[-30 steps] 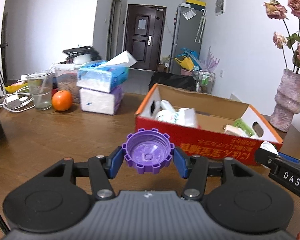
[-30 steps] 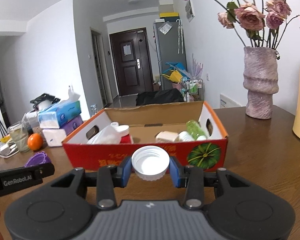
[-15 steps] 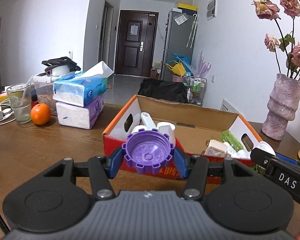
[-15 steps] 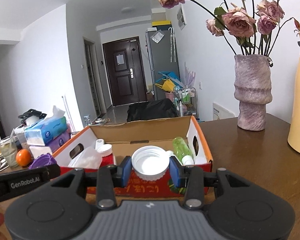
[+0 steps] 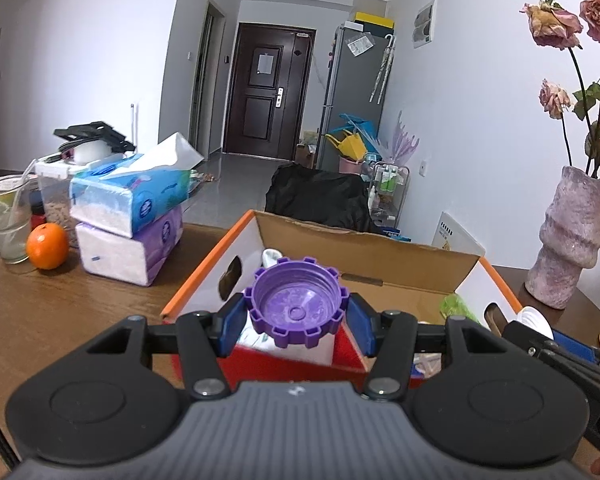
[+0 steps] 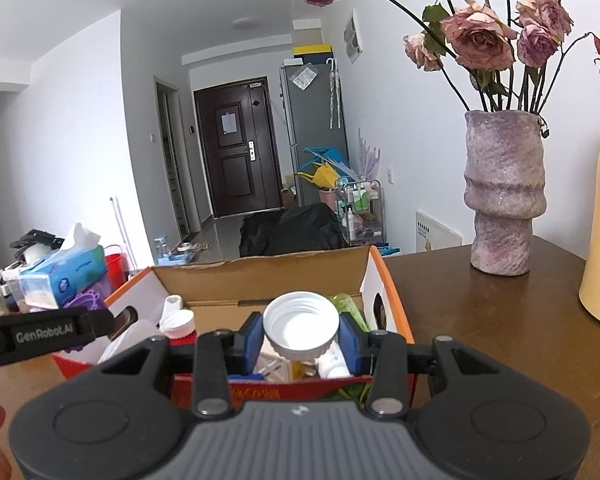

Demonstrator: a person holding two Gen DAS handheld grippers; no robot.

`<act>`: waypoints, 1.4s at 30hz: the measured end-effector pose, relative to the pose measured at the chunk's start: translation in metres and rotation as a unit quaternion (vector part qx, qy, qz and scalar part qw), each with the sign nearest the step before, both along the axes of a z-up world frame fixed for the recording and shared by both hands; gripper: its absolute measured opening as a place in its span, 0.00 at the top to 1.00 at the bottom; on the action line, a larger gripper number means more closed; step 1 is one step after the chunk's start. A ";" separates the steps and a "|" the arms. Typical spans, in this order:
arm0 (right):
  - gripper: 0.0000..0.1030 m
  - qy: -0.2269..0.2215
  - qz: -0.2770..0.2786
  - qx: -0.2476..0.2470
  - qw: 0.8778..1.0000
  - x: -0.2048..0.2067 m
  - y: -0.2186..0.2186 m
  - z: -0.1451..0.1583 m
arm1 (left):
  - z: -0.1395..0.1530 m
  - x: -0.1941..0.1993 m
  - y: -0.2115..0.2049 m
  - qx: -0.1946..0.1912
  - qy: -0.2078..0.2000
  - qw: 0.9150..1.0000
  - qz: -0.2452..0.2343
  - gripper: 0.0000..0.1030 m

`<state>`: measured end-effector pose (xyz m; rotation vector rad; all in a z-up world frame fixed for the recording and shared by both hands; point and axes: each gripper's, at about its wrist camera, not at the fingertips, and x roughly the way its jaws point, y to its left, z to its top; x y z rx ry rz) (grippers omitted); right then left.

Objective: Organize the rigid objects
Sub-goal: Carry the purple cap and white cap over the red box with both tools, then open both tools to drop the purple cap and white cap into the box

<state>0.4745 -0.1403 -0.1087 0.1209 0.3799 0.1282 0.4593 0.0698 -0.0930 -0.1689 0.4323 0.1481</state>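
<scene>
Above the cardboard box (image 5: 364, 240), left gripper (image 5: 296, 318) clamps purple cap (image 5: 296, 308), right gripper (image 6: 300, 338) white cap (image 6: 300, 326).

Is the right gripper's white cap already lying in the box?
No, the white cap is clamped between the right gripper pads above the cardboard box.

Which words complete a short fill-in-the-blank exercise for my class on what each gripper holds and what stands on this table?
1. The left gripper is shut on a ____ cap.
2. The right gripper is shut on a ____ cap.
3. Both caps are held in front of an open cardboard ____.
4. Beside the stacked tissue packs sits a round ____.

Missing words: purple; white; box; orange
</scene>
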 end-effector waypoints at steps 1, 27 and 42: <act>0.62 0.000 0.000 0.000 1.000 0.003 0.000 0.000 | 0.000 0.004 -0.001 0.001 -0.001 1.000 -0.002 0.46; 0.62 0.015 0.008 -0.012 1.000 0.077 0.017 -0.011 | -0.004 0.077 -0.008 0.023 -0.006 0.999 -0.026 0.46; 0.62 0.034 0.027 -0.021 0.999 0.099 0.028 -0.017 | -0.008 0.098 -0.005 0.031 0.007 0.999 -0.038 0.46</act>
